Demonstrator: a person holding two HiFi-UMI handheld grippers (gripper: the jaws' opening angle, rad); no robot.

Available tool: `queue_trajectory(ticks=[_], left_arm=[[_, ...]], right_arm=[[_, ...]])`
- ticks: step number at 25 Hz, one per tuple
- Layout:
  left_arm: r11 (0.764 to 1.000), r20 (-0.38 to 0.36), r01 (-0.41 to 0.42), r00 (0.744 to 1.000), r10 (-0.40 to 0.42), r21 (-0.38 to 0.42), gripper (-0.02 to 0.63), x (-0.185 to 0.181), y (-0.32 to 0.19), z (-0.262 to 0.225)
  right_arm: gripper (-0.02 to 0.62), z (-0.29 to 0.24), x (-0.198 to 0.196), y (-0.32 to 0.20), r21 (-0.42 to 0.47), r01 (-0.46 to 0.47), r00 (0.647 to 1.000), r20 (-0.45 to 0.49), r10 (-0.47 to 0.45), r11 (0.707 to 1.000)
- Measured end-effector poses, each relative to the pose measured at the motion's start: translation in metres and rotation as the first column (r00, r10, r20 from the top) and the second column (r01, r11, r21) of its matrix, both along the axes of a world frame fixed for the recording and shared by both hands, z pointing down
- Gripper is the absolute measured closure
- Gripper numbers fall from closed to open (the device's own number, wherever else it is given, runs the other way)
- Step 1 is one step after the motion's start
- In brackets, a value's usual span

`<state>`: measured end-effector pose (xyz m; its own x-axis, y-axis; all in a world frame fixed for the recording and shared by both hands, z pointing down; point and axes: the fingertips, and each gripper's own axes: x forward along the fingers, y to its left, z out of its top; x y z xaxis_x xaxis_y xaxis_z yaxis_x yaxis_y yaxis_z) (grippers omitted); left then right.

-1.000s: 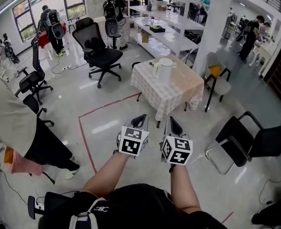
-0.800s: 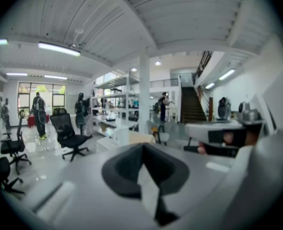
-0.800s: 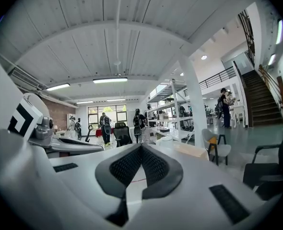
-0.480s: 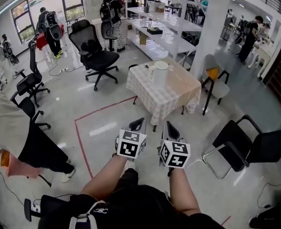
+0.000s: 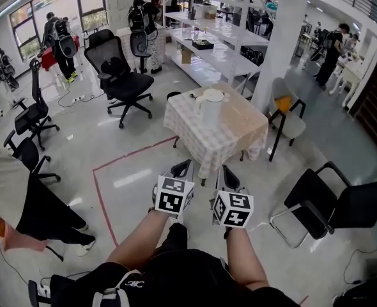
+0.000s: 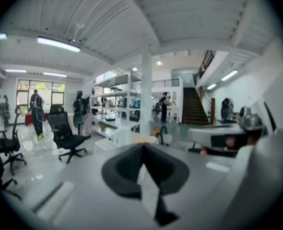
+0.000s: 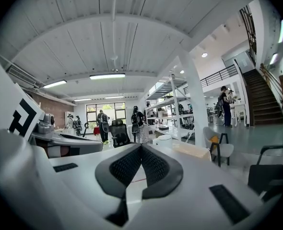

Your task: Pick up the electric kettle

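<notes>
Electric kettle [image 5: 212,104] far off at 12 o'clock; left gripper [image 5: 183,167], right gripper [image 5: 225,171] closed tight, empty; could shove it over unless spread first.

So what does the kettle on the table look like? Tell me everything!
The kettle is white and round like a tall pot, with a flat round lid on top. It may be plastic. Something sticks out on its left side, too small to tell what. It stands upright on the checked tablecloth of the small table. Nothing else touches it.
</notes>
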<state>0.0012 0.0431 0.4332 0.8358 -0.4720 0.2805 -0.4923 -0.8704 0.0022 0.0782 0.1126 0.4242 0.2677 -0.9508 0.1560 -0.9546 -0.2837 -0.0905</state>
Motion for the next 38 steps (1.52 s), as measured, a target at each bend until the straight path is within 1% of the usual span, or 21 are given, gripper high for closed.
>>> queue_trajectory(ticks=[7,11,13,16,18,24,29,33,38], left_arm=[[0.999,-0.004,0.019,1.0,-0.02,-0.04,0.606,0.022,-0.066,0.023],[0.998,-0.001,0.02,1.0,-0.02,-0.064,0.606,0.051,-0.12,0.029],[0.997,0.005,0.019,1.0,-0.019,-0.074,0.605,0.065,-0.145,0.028],[0.997,0.014,0.005,1.0,-0.004,-0.077,0.605,0.089,-0.183,0.026],[0.997,0.019,-0.004,1.0,0.006,-0.082,0.605,0.105,-0.21,0.026],[0.995,0.041,-0.016,0.999,0.02,-0.095,0.606,0.134,-0.271,0.034],[0.993,0.044,-0.027,0.998,0.032,-0.115,0.606,0.149,-0.308,0.041],[0.99,0.054,-0.032,0.998,0.04,-0.138,0.606,0.157,-0.322,0.05],[0.987,0.07,-0.001,0.997,0.012,-0.158,0.606,0.157,-0.338,0.059]], right_arm=[[0.597,0.019,0.022,-0.068,-0.002,0.003,1.0,-0.013,-0.003,1.0],[0.598,0.025,0.047,-0.121,-0.028,0.007,0.999,-0.031,-0.008,1.0],[0.597,0.026,0.061,-0.147,-0.045,0.007,1.0,-0.016,-0.008,0.999],[0.597,0.022,0.084,-0.187,-0.04,0.003,1.0,0.015,-0.003,0.999],[0.597,0.021,0.098,-0.214,-0.042,0.002,1.0,0.021,-0.001,0.999],[0.597,0.026,0.13,-0.277,-0.049,0.003,0.999,0.051,-0.001,0.999],[0.597,0.029,0.146,-0.315,-0.061,0.001,0.999,0.039,0.001,0.998],[0.597,0.042,0.156,-0.334,-0.085,0.013,0.999,0.052,-0.009,0.996],[0.597,0.057,0.164,-0.354,-0.103,0.03,0.998,0.063,-0.023,0.994]])
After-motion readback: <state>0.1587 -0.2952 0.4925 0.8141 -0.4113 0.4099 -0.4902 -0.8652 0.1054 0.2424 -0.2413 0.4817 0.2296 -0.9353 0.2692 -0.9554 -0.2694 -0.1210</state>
